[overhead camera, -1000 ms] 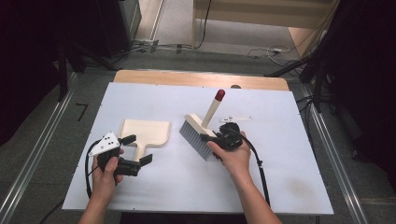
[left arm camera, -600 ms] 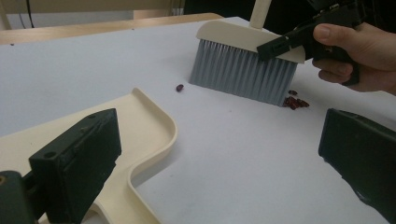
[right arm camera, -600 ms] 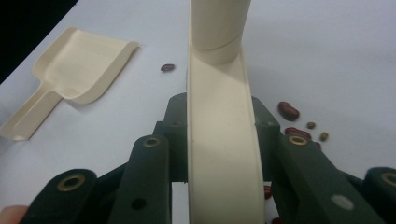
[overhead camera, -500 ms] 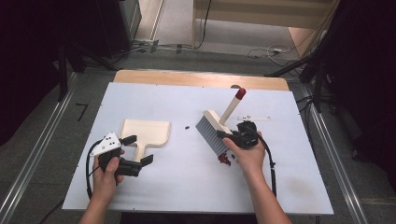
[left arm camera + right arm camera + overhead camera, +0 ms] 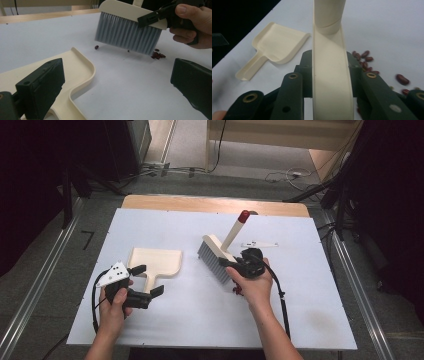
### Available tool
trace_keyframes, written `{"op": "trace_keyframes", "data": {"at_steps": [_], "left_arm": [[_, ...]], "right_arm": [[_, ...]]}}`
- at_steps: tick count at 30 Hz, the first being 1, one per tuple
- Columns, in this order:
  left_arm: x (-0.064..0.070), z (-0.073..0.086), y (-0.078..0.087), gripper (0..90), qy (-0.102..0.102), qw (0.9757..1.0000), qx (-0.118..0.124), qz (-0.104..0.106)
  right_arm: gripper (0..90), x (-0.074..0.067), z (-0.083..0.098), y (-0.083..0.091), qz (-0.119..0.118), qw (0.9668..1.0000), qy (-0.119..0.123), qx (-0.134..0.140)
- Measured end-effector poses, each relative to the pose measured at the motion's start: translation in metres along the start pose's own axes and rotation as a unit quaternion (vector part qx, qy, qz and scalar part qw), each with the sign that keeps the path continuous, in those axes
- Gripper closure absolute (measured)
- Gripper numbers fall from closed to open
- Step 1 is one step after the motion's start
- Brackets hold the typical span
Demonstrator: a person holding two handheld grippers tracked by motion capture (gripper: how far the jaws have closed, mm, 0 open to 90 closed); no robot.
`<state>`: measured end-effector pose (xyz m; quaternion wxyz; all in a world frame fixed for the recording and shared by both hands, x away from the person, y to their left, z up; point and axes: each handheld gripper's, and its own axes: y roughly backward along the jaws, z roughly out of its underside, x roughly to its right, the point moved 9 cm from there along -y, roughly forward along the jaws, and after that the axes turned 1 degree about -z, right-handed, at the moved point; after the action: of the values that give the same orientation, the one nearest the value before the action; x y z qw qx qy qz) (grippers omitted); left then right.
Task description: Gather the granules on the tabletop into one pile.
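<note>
brush lifted over the beans, dustpan handle between wide jaws

the right gripper [image 5: 239, 265], right of centre in the high view, has its jaws closed on the cream back of the brush [image 5: 216, 256]. in the right gripper view the brush [image 5: 331, 62] runs straight up the middle of the frame with a black jaw pressed on each side. the grey bristles point down and to the left in the high view, and the handle with its red tip slants up toward the upper right. in the left gripper view the bristles [image 5: 128, 35] hang clear of the counter [image 5: 125, 82], with a shadow under them.

a small heap of red beans [image 5: 157, 55] lies on the counter just below the right end of the bristles, and a single bean sits near their left end. in the right gripper view the beans [image 5: 364, 57] lie scattered to the right of the brush.

the left gripper [image 5: 145, 281], at lower left of the high view, has its jaws wide apart, one on each side of the dustpan's handle, not pressing it. the cream dustpan [image 5: 155, 262] lies flat on the counter left of centre, its open mouth away from the person, well apart from the brush.
</note>
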<state>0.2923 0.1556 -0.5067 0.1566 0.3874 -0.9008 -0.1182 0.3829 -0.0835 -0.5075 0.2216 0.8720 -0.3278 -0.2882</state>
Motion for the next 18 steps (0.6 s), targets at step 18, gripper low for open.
{"op": "trace_keyframes", "data": {"at_steps": [18], "left_arm": [[0.001,-0.001,0.0,0.0,0.001,1.0,0.001,0.003]], "right_arm": [[65.2,0.022,0.008,-0.021,0.039,0.9981,-0.048,0.002]]}}
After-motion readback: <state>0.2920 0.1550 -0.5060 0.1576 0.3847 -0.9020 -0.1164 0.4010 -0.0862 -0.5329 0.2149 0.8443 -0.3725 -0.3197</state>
